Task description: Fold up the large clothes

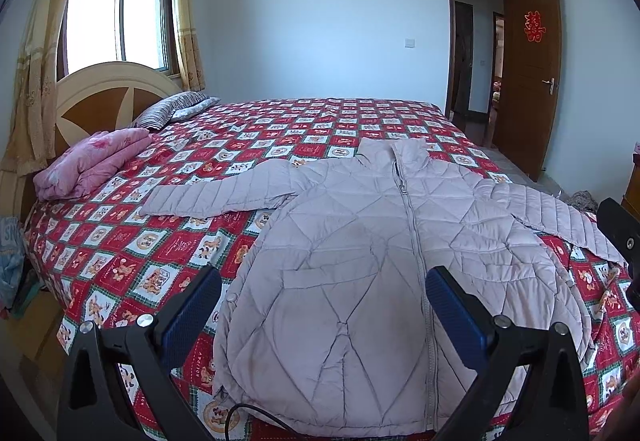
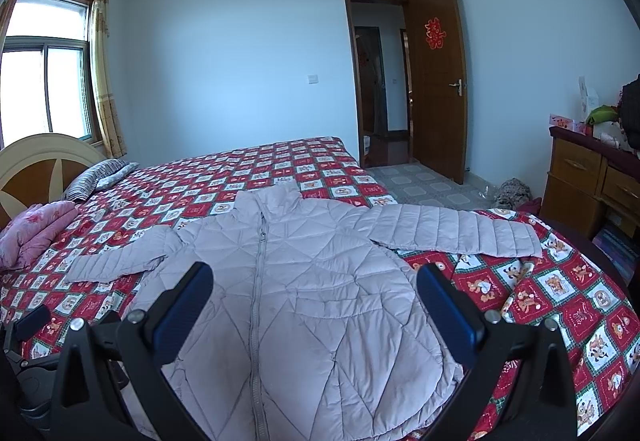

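Observation:
A pale lilac quilted puffer jacket point(image 1: 360, 249) point(image 2: 312, 281) lies flat and zipped on the red patterned bed cover point(image 1: 132, 245) point(image 2: 560, 301), collar away from me, both sleeves spread out sideways. My left gripper point(image 1: 324, 297) hovers open above the jacket's lower left half, its blue pads point(image 1: 192, 309) wide apart and holding nothing. My right gripper point(image 2: 316, 293) hangs open over the jacket's lower right half, also holding nothing. Part of the right gripper's body point(image 1: 620, 237) shows at the right edge of the left wrist view. The jacket's hem is partly hidden behind the gripper frames.
A folded pink quilt point(image 1: 92, 165) and a striped pillow point(image 1: 176, 113) lie by the headboard point(image 1: 104, 97) at the left. An open wooden door point(image 2: 440, 81) stands at the back right. A wooden dresser point(image 2: 588, 177) with clutter stands at the far right.

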`<state>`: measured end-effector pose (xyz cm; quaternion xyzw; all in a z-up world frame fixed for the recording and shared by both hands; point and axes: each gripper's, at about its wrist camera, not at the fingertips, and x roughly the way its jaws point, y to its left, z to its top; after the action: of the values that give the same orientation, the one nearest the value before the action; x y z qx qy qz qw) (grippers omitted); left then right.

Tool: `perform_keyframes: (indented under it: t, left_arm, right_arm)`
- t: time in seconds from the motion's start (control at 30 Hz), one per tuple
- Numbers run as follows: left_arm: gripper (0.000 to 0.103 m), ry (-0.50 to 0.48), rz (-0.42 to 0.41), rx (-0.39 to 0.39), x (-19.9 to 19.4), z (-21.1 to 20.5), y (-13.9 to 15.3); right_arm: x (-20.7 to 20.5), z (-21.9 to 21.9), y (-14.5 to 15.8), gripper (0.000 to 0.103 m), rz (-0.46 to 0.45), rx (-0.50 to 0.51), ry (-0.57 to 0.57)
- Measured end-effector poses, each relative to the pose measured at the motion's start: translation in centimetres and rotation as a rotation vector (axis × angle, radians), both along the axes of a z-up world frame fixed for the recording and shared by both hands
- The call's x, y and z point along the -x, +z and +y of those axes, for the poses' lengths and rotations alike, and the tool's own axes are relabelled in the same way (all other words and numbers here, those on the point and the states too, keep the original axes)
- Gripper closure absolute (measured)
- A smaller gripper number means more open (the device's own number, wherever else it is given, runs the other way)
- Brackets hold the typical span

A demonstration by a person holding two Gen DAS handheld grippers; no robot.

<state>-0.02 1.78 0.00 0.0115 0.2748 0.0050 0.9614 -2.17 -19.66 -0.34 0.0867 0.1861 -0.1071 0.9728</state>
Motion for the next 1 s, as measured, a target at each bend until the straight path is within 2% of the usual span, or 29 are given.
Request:
perform_keyframes:
  t: [1.0]
  left_arm:
    - [0.001, -0.002, -0.002, -0.001, 0.11, -0.12, -0.01]
  right_arm:
    - [0.04, 0.22, 0.02, 0.000, -0.003, 0.000, 0.000]
